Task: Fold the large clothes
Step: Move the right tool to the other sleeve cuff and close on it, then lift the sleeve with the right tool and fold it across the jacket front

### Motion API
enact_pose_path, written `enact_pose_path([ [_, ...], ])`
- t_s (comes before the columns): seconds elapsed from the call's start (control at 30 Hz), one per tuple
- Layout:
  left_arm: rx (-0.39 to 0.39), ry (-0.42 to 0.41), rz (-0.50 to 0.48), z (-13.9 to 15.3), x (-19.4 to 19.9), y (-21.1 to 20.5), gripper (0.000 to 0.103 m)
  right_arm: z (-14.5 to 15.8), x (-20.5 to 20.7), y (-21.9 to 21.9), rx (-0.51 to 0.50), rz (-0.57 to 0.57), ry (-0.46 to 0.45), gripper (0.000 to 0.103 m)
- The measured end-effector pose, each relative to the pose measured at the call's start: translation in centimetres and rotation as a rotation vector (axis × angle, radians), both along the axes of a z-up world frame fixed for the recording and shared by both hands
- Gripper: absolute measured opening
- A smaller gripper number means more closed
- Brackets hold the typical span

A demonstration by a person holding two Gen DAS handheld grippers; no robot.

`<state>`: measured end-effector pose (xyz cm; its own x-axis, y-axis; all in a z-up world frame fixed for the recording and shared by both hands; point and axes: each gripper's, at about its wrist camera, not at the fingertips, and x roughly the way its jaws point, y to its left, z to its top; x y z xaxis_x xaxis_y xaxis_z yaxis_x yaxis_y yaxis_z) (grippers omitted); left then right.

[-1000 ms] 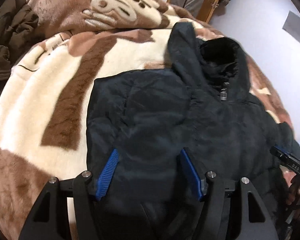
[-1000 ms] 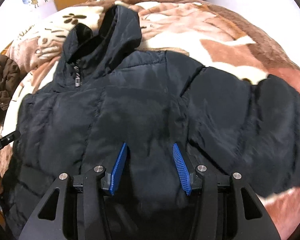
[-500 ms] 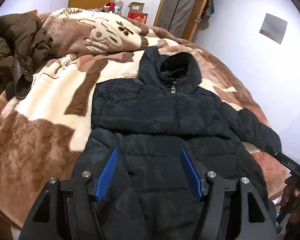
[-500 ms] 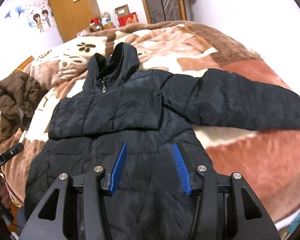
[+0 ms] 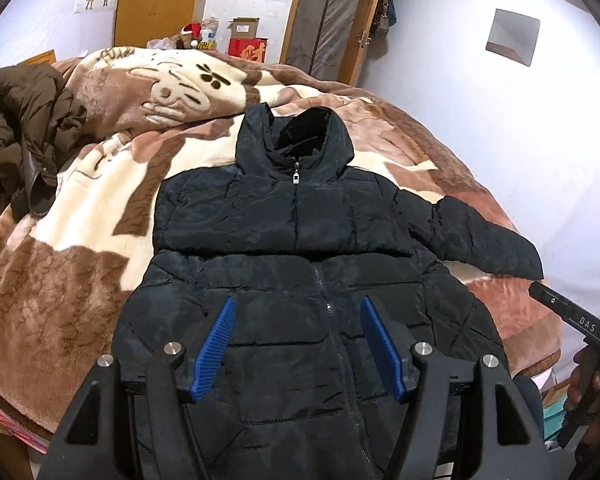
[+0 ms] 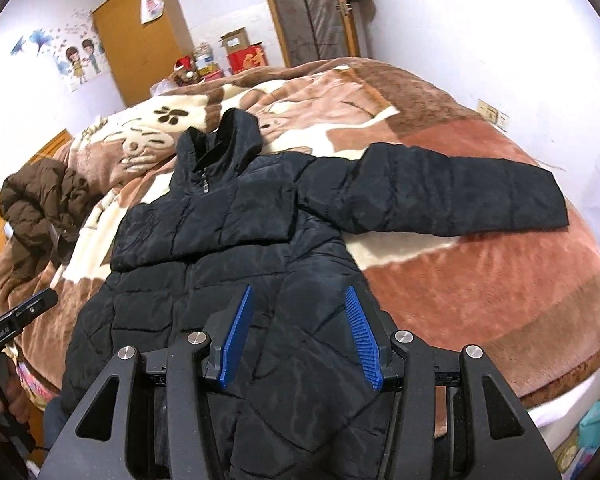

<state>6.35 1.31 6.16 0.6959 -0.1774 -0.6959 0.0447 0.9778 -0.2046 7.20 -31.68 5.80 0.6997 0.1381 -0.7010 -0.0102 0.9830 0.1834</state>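
"DAS" lettering on right claw (image 5: 572, 316)

— What sort of place am I in?
— Home bedroom, imo: bed w/ plush brown-cream blanket (image 5: 80, 288), wooden wardrobe (image 6: 140, 36), cartoon wall stickers (image 6: 80, 60), boxes (image 5: 246, 42) by the door (image 5: 332, 12).

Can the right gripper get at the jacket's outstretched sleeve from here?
Probably yes: the sleeve lies flat on the blanket with nothing on it, and the right gripper is open and empty.
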Motion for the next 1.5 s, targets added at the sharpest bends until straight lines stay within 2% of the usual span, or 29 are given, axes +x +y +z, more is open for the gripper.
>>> enact_pose_path([
  [0.27, 0.007, -0.011, -0.002, 0.5, 2.1, -0.9, 0.067, -0.8, 1.1, -3.0, 0.034, -0.065, 0.023, 0.049],
  [0.47, 0.019, 0.011, -0.016, -0.5, 4.7, -1.9, 0.067, -2.2, 3.1, -6.0, 0.058, -0.129, 0.047, 0.049],
  [0.8, 0.043, 0.068, 0.009, -3.8, 11.0, -2.2, 0.067, -7.0, 8.4, -14.7, 0.136, -0.330, 0.117, 0.050],
  [1.03, 0.041, 0.108, 0.018, -6.1, 13.4, -2.2, 0.067, -11.6, 11.6, -20.9, 0.228, -0.467, 0.178, 0.050],
  [1.13, 0.049, 0.125, 0.018, -7.1, 14.0, -2.3, 0.067, -12.3, 12.5, -22.5, 0.263, -0.492, 0.157, 0.051],
  [1.4, 0.049, 0.164, 0.043, -8.9, 15.7, -2.0, 0.067, -12.0, 13.9, -25.0, 0.328, -0.573, 0.076, 0.051],
  [1.47, 0.048, 0.164, 0.044, -8.9, 15.7, -1.9, 0.067, -11.4, 13.8, -25.2, 0.324, -0.593, 0.058, 0.043],
  [1.5, 0.048, 0.164, 0.044, -8.9, 15.7, -1.9, 0.067, -10.8, 13.7, -25.0, 0.304, -0.588, 0.046, 0.022],
])
